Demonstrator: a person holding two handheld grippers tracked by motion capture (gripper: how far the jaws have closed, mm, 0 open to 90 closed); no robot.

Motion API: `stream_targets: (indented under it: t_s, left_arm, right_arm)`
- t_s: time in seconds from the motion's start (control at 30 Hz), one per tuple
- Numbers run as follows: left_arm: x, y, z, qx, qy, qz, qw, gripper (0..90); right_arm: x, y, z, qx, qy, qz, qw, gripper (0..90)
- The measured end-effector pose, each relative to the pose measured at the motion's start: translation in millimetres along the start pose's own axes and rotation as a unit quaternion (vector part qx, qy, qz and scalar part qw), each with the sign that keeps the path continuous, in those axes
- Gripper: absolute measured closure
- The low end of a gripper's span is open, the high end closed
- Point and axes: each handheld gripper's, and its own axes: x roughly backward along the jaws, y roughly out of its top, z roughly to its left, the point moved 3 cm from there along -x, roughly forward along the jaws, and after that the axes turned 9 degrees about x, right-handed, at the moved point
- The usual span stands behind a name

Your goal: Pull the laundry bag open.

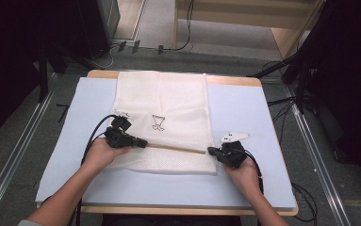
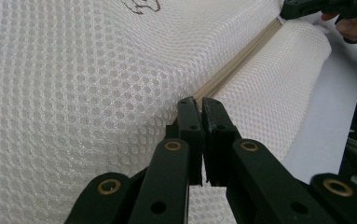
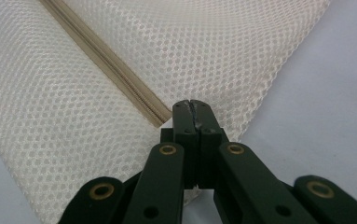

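A white mesh bag (image 1: 161,108) lies flat on the light blue mat (image 1: 244,108), with a beige zipper (image 1: 176,148) running across its near part. My left gripper (image 1: 144,142) points right, its jaws shut at the zipper's left end (image 2: 199,105); what sits between the pads is hidden. At the zipper's right end, my right gripper (image 1: 211,151) points left. Its jaws are shut on the bag's mesh edge (image 3: 192,106), just past where the zipper (image 3: 120,70) stops. The zipper (image 2: 241,56) is stretched straight between both grippers and looks closed along its length.
A small black drawing (image 1: 158,122) is printed on the bag's middle. The mat covers a wooden table (image 1: 230,80) with bare mat left and right of the bag. Black cables trail from both grippers. Dark stands and floor cables surround the table.
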Motion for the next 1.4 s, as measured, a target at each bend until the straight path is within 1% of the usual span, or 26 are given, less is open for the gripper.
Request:
stream_targets:
  t_s: [0.17,0.2,0.23,0.33,0.4,0.43,0.47,0.5,0.53,0.6,0.63,0.67,0.7,0.8,0.83,0.87,0.9,0.97,1.0,1.1,1.23,1.27,1.3,1.33,1.37,1.4]
  left_arm:
    - [0.0,-0.2,2.0,0.004,-0.009,0.004,0.9999,88.8]
    - [0.0,-0.2,2.0,0.004,-0.009,0.004,0.9999,88.8]
    - [0.7,0.0,1.4,0.005,-0.001,-0.002,1.0,88.8]
    - [2.8,-0.4,1.9,0.003,-0.003,0.0,1.0,88.9]
    - [4.6,-3.4,4.1,0.009,-0.01,0.006,0.9999,88.9]
    - [4.8,-4.0,4.8,0.009,-0.01,0.008,0.9999,88.9]
    - [5.9,-4.8,6.0,0.006,-0.001,0.005,1.0,88.9]
    - [7.2,-5.3,7.3,0.011,-0.013,0.008,0.9998,88.9]
    - [8.0,-5.6,7.6,0.011,-0.004,0.004,0.9999,88.9]
    - [8.9,-6.0,8.6,0.01,-0.007,0.007,0.9999,88.9]
    - [10.9,-6.9,10.6,0.011,-0.001,0.004,0.9999,88.9]
    - [12.0,-7.1,11.7,0.014,-0.009,0.007,0.9998,88.9]
    - [12.0,-7.1,11.7,0.014,-0.009,0.007,0.9998,88.9]
    - [16.7,-9.3,14.9,0.016,-0.001,0.002,0.9999,88.9]
    - [18.0,-9.8,15.7,0.019,-0.006,0.002,0.9998,88.9]
    - [20.0,-10.3,16.8,0.018,0.002,-0.001,0.9998,88.9]
    - [22.2,-11.0,18.3,0.024,-0.003,-0.001,0.9997,88.9]
    - [27.2,-12.6,20.8,0.03,-0.004,-0.006,0.9995,88.9]
    - [28.9,-13.6,22.0,0.03,-0.008,-0.004,0.9995,88.9]
    - [31.6,-16.5,25.0,0.033,-0.002,-0.005,0.9994,88.9]
    - [34.2,-17.3,28.4,0.037,-0.002,-0.009,0.9993,88.8]
    - [34.8,-18.0,30.4,0.036,-0.004,-0.003,0.9993,88.8]
    - [35.4,-18.2,31.5,0.037,0.001,-0.005,0.9993,88.8]
    - [36.4,-18.7,32.0,0.043,-0.004,-0.003,0.9991,88.9]
    - [37.9,-19.4,33.5,0.042,-0.001,-0.005,0.9991,88.8]
    - [39.2,-20.6,34.9,0.049,-0.006,-0.006,0.9988,88.9]
  right_arm:
    - [0.0,0.0,0.0,0.0,0.0,0.0,1.0,90.0]
    - [0.0,0.0,0.0,0.001,0.0,0.001,1.0,90.0]
    - [0.0,0.0,0.0,0.0,0.0,0.0,1.0,90.0]
    - [0.0,0.0,0.0,0.0,0.0,0.0,1.0,90.0]
    - [0.0,0.1,0.1,0.0,0.0,0.0,1.0,90.0]
    - [0.0,0.0,0.1,0.001,0.0,0.0,1.0,90.0]
    - [0.0,0.1,0.0,0.001,0.0,0.0,1.0,90.0]
    - [0.0,0.1,0.1,0.0,0.0,0.0,1.0,90.0]
    - [0.0,0.1,0.1,0.0,-0.001,0.001,1.0,90.0]
    - [0.0,0.1,0.1,0.001,0.0,0.001,1.0,90.0]
    - [0.0,0.2,0.2,0.001,0.0,0.001,1.0,90.0]
    - [0.0,0.1,0.1,0.001,0.0,0.001,1.0,90.0]
    - [0.0,0.2,0.1,0.001,0.0,0.001,1.0,90.0]
    - [0.0,0.1,0.2,0.001,0.0,0.001,1.0,90.0]
    - [0.0,0.1,0.2,0.001,0.0,0.001,1.0,90.0]
    - [0.0,0.2,0.2,0.002,0.0,0.001,1.0,90.0]
    - [0.0,0.1,0.2,0.002,0.0,0.001,1.0,90.0]
    - [0.0,0.2,0.2,0.002,0.0,0.001,1.0,90.0]
    - [0.0,0.2,0.2,0.002,0.0,0.001,1.0,90.0]
    - [0.0,0.2,0.2,0.002,0.0,0.001,1.0,90.0]
    - [0.1,0.2,0.2,0.002,0.0,0.001,1.0,90.0]
    - [0.1,0.2,0.1,0.002,0.0,0.001,1.0,90.0]
    - [0.1,0.2,0.0,0.002,0.0,0.002,1.0,90.0]
    - [0.1,0.2,0.1,0.002,0.0,0.001,1.0,90.0]
    - [0.1,0.2,0.0,0.002,0.0,0.002,1.0,90.0]
    - [0.2,0.2,0.0,0.002,0.001,0.001,1.0,90.0]
